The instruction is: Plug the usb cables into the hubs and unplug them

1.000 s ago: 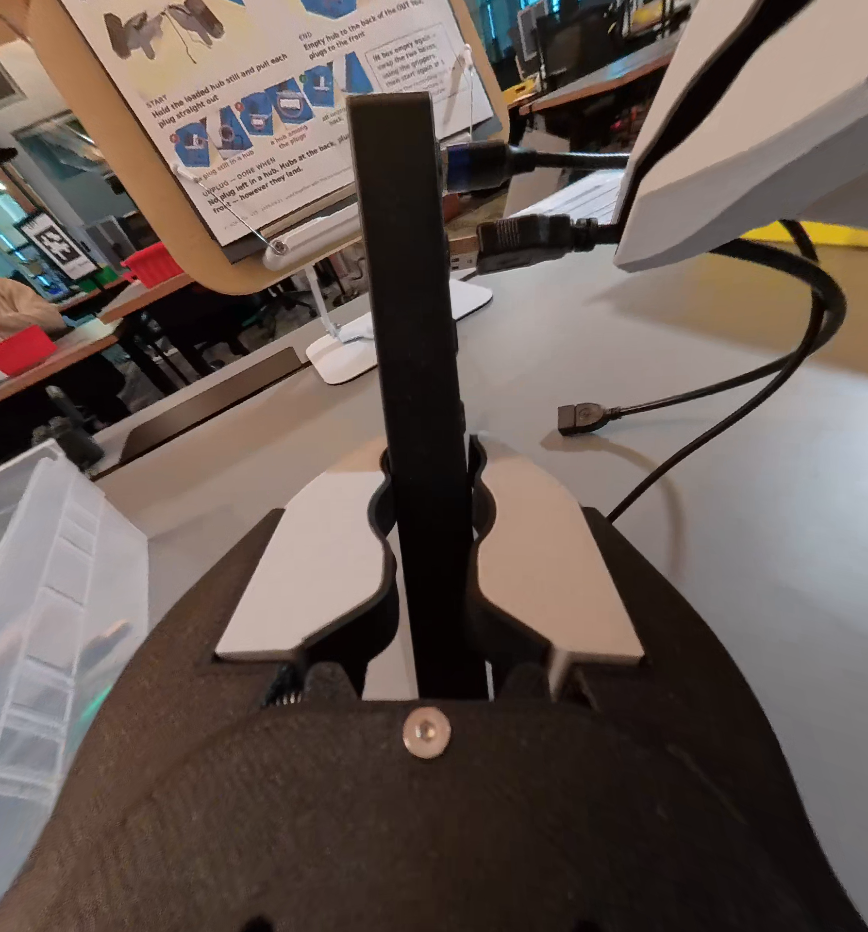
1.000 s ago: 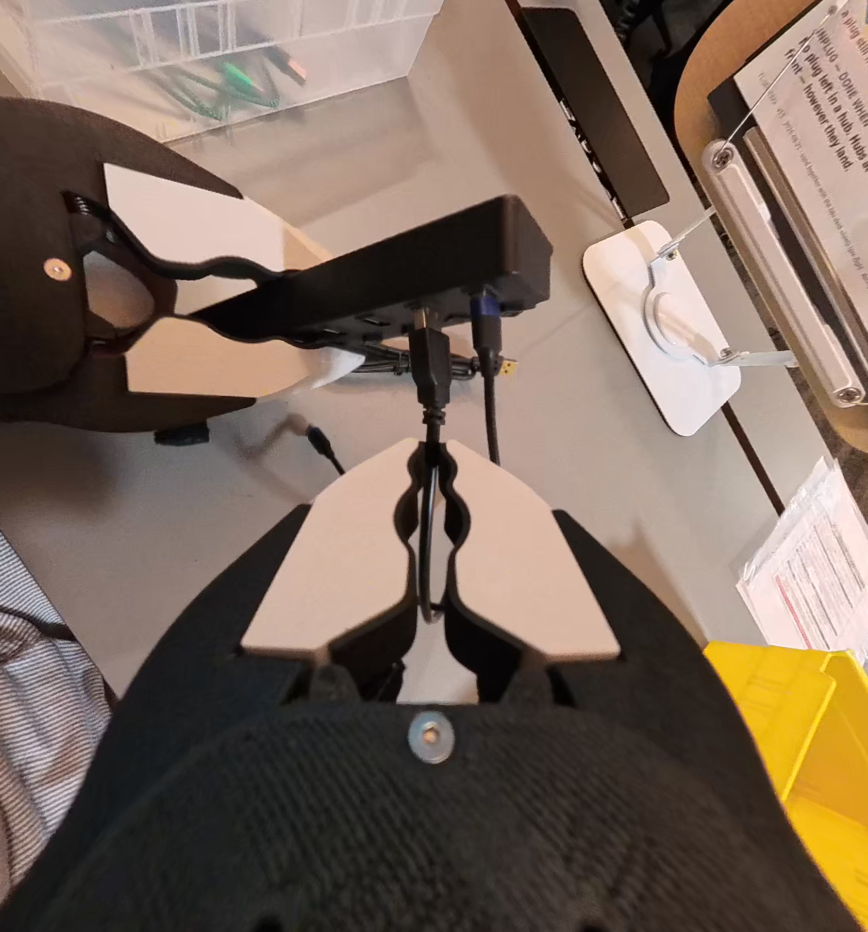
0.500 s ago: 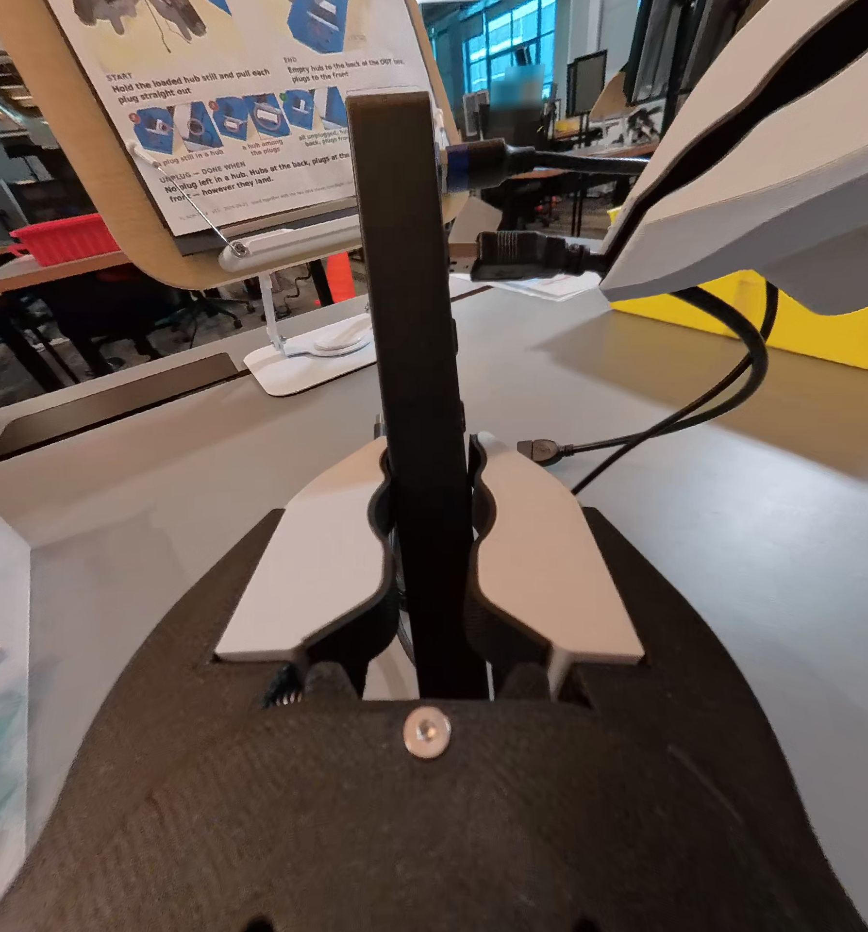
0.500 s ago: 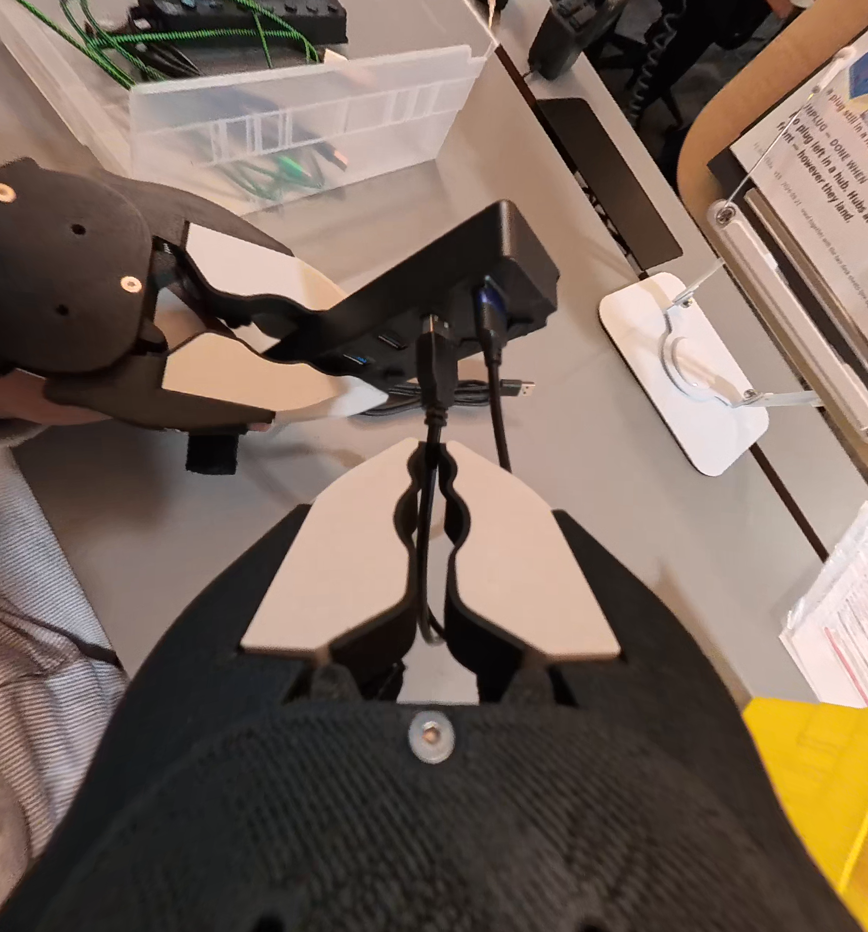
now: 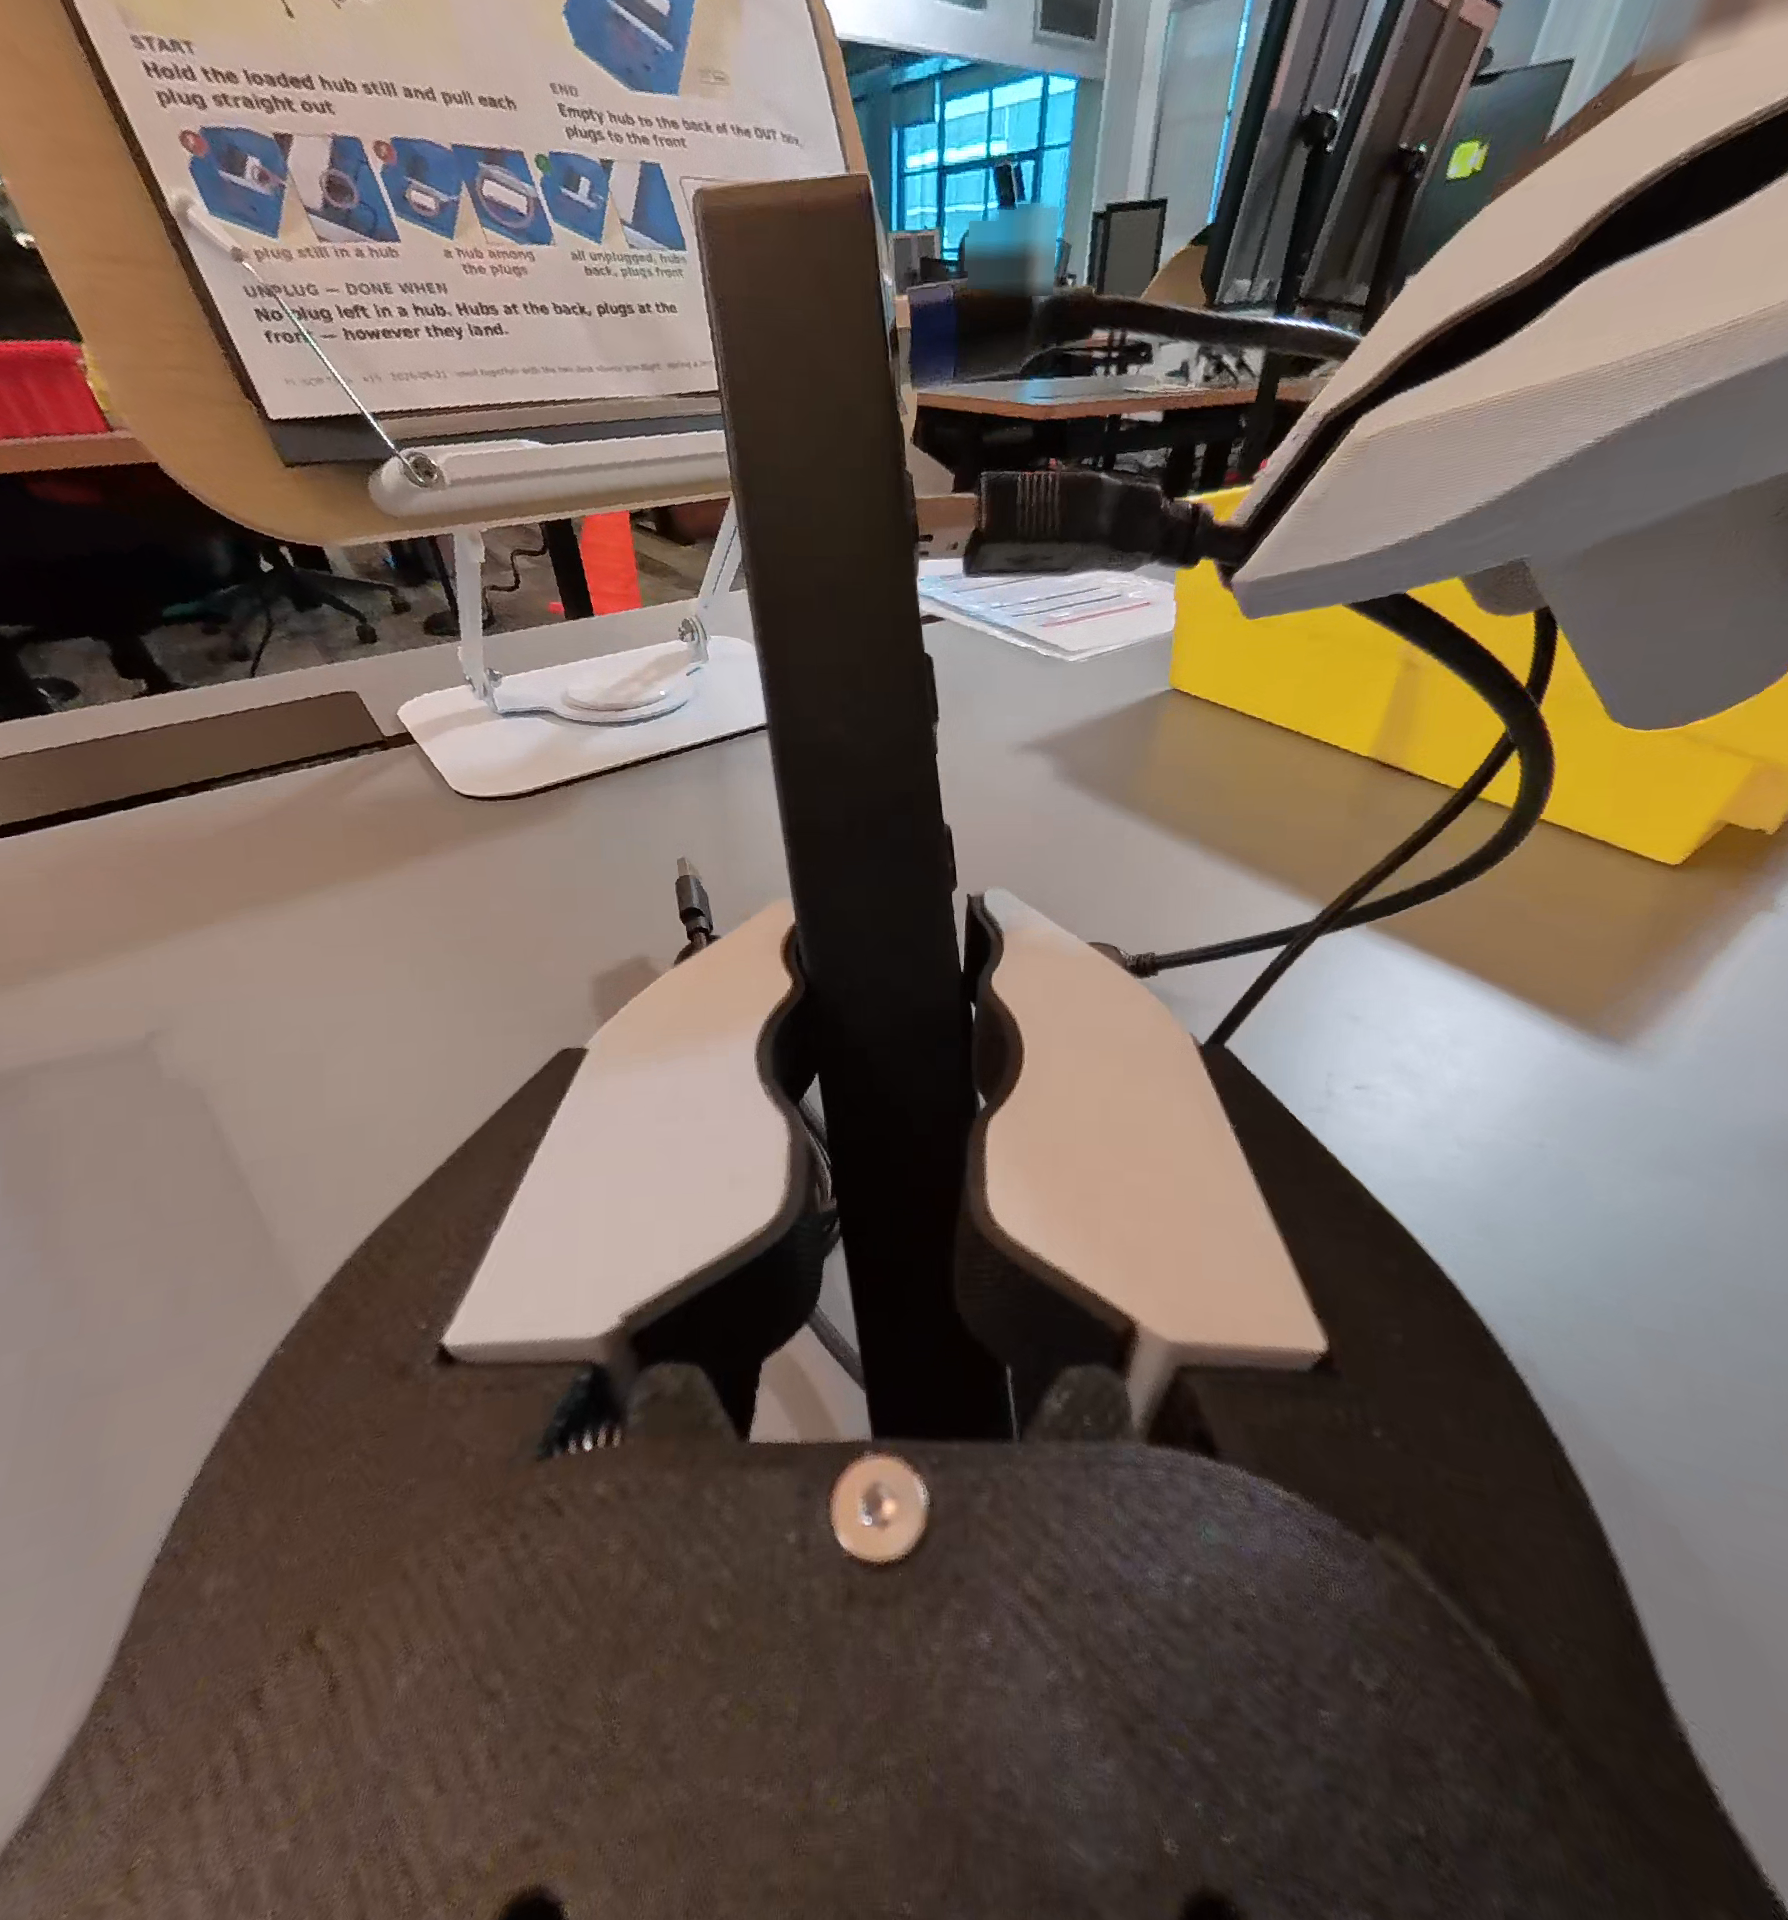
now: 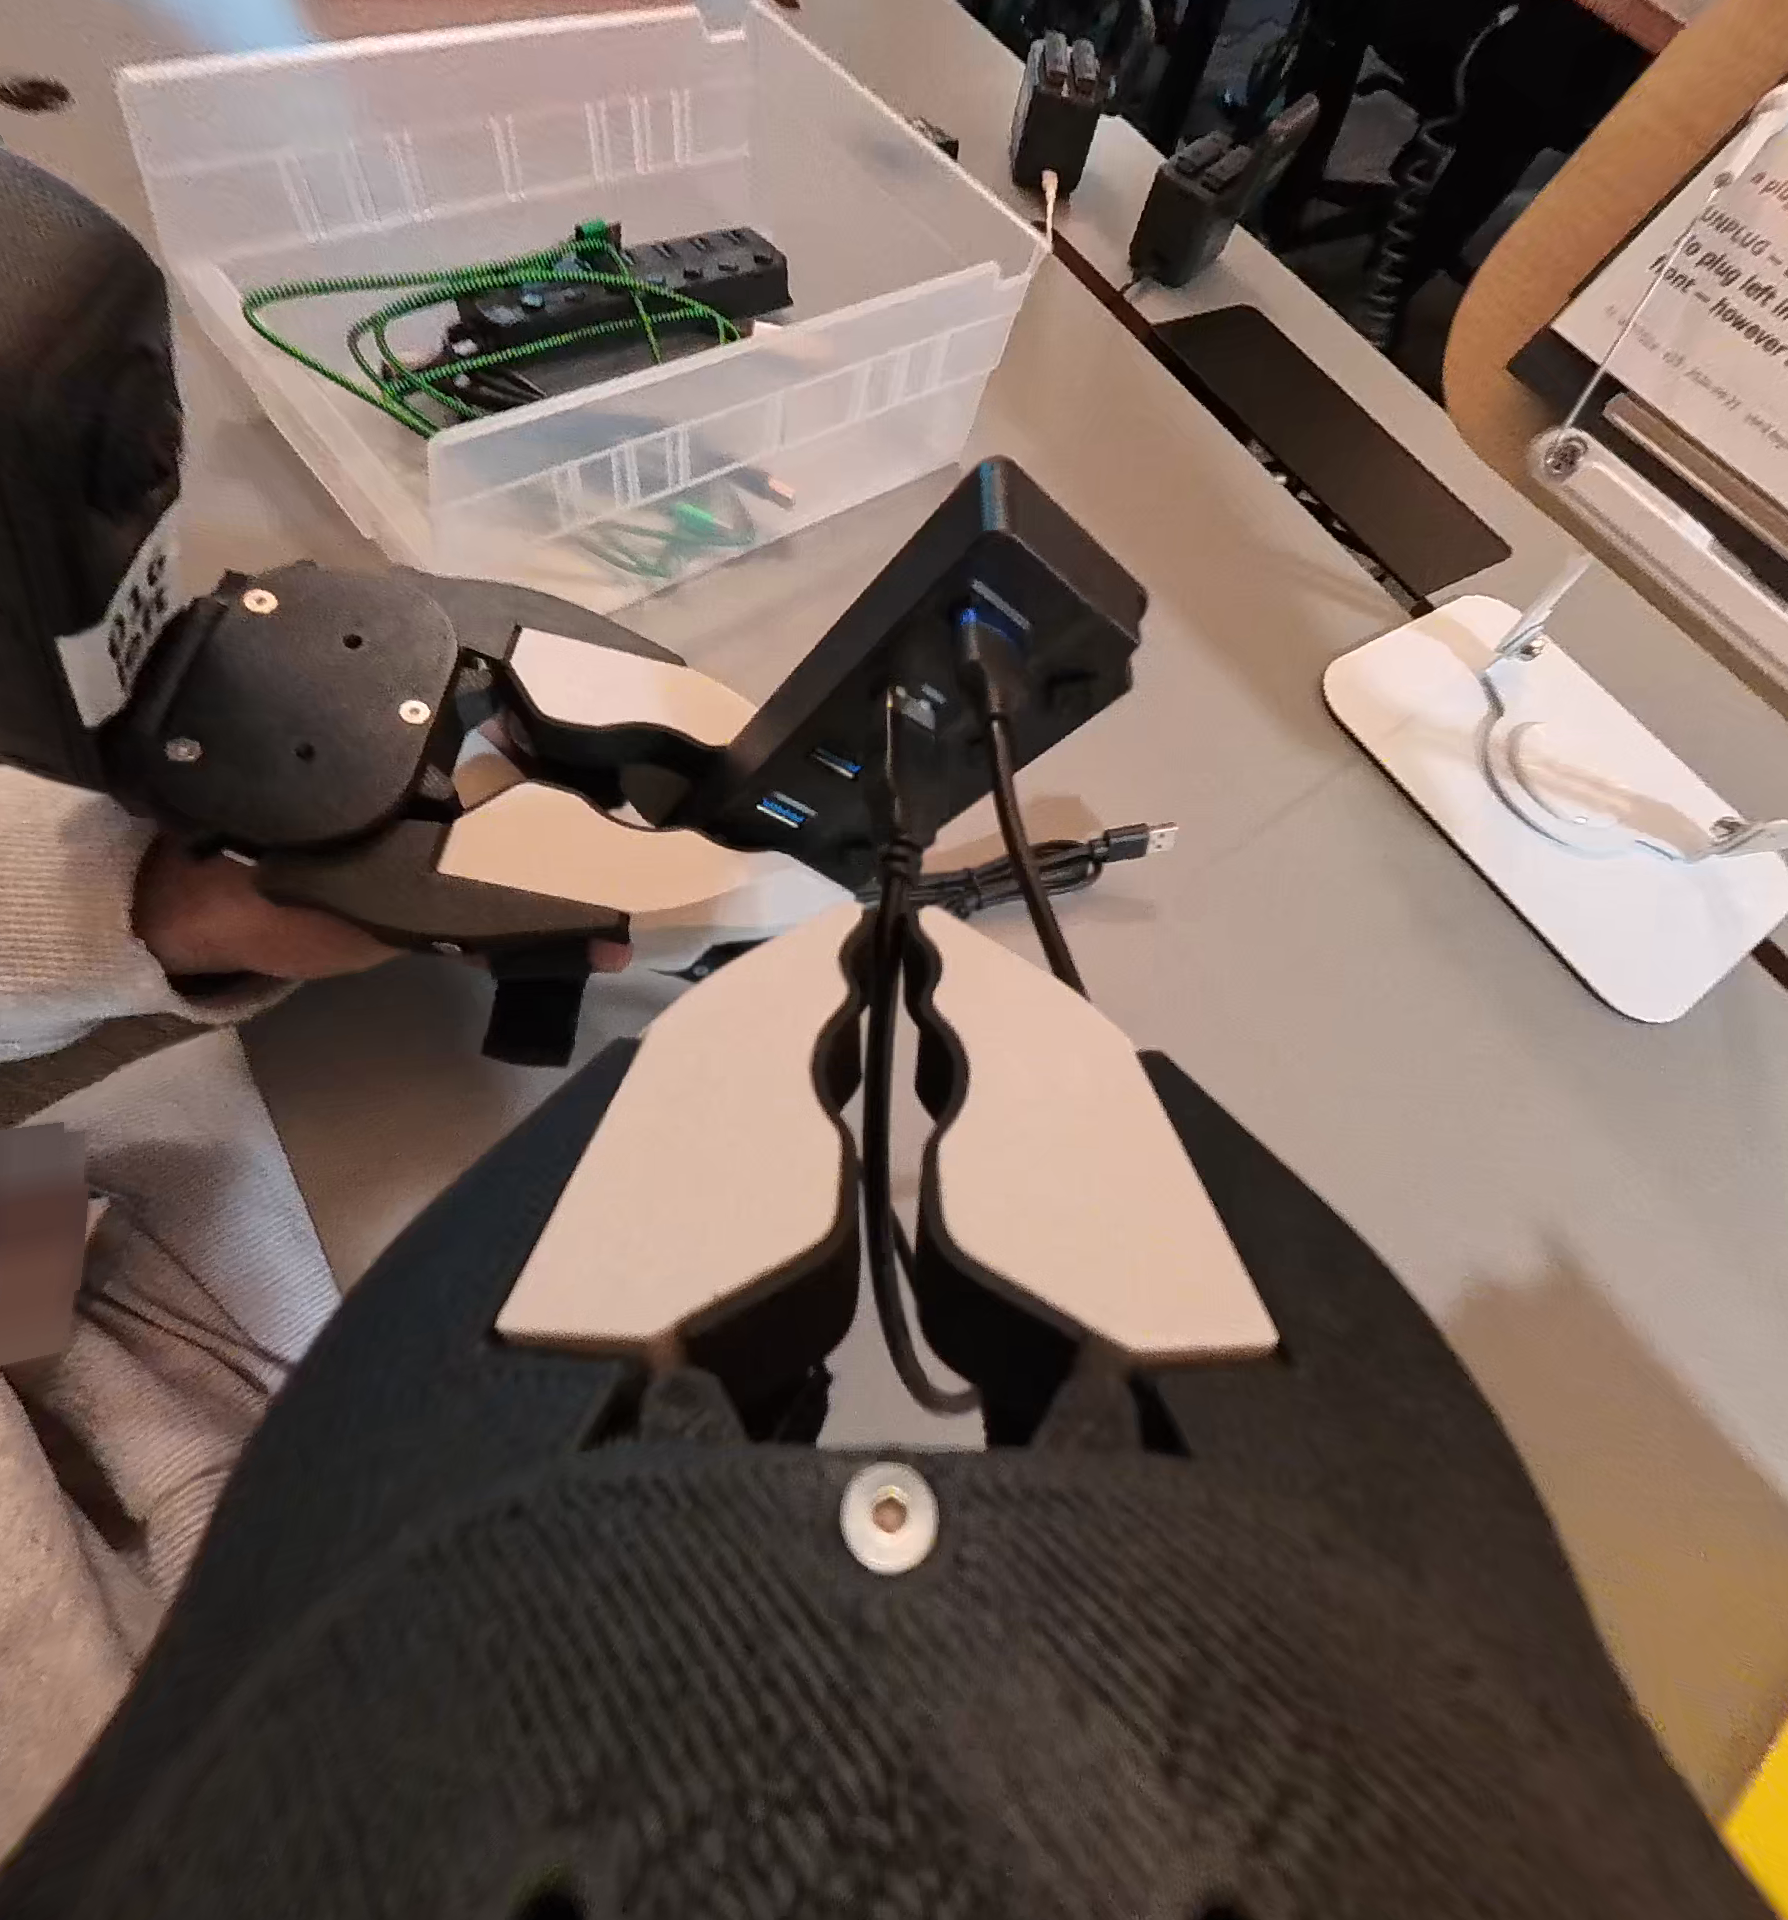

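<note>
Black hub (image 6: pixel 931 675): a long slab lifted clear of the grey table (image 6: pixel 1389 1091), tilted with its far end raised; its port face turns toward the right gripper, with 2 empty blue-lined ports near the held end.
Left gripper (image 5: pixel 879 914): clenched on the near end of the hub, 1 white finger on each flat side; in its own view the hub (image 5: pixel 828 623) stands up between the fingers like a post.
Plugged cables: 2. A thin black cable (image 6: pixel 885 1039) ends in a plug (image 5: pixel 1066 520) at a middle port; that view shows a sliver of metal between plug body and hub. A thicker cable with a blue-ringed plug (image 6: pixel 983 634) sits in a port nearer the far end.
Right gripper (image 6: pixel 892 935): closed on the thin black cable a little behind its plug; the cable runs back between the fingers and loops by the gripper body.
Loose cable (image 6: pixel 1056 862): bundled on the table under the hub, its metal USB end pointing right.
Clear bin (image 6: pixel 599 312): beyond the left gripper, holding a second black hub and green braided cables.
Instruction sheet on a stand (image 5: pixel 433 208): at the table's far edge, on a white base (image 6: pixel 1555 800).
Yellow bin (image 5: pixel 1472 707): on the table to the right.
Person: a hand (image 6: pixel 235 914) in a light sleeve holds the left gripper.
</note>
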### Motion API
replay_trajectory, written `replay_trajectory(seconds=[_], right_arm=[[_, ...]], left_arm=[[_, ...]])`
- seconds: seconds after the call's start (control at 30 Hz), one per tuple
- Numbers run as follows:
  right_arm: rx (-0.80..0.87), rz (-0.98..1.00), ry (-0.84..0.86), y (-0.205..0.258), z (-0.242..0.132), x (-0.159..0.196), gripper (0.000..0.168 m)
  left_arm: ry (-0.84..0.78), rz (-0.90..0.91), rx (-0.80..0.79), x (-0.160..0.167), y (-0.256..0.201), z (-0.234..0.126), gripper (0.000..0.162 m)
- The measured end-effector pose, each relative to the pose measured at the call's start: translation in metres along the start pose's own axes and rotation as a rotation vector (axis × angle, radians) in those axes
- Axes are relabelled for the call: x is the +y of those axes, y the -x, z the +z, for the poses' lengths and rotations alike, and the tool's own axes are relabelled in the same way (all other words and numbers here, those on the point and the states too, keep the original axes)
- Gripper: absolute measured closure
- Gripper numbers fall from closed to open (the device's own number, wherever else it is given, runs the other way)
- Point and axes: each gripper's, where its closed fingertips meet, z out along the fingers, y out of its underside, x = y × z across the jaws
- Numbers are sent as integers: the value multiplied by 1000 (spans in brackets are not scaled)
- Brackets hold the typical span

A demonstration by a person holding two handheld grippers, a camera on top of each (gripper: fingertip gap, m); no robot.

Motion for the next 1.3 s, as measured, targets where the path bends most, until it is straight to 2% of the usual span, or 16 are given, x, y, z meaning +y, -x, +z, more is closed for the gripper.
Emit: replay_trajectory(seconds=[0.03,0.3,0.67,0.83,1.1,1.3], right_arm=[[-11,15,-8,0,0,0,164],[-74,124,-115,1,3,-7,163],[-323,414,-284,5,-1,-18,162],[-308,396,-295,5,-3,-19,164],[-272,329,-217,7,-5,-15,164],[-276,327,-205,4,-4,-12,164]], left_arm=[[2,-4,4,0,0,0,135],[-26,-56,-10,-3,3,-1,136],[-69,-67,-7,-9,1,-3,136],[-74,-11,-43,-10,-2,-3,135],[-51,152,-105,-10,1,-5,133],[-38,161,-42,-6,-4,-3,129]])
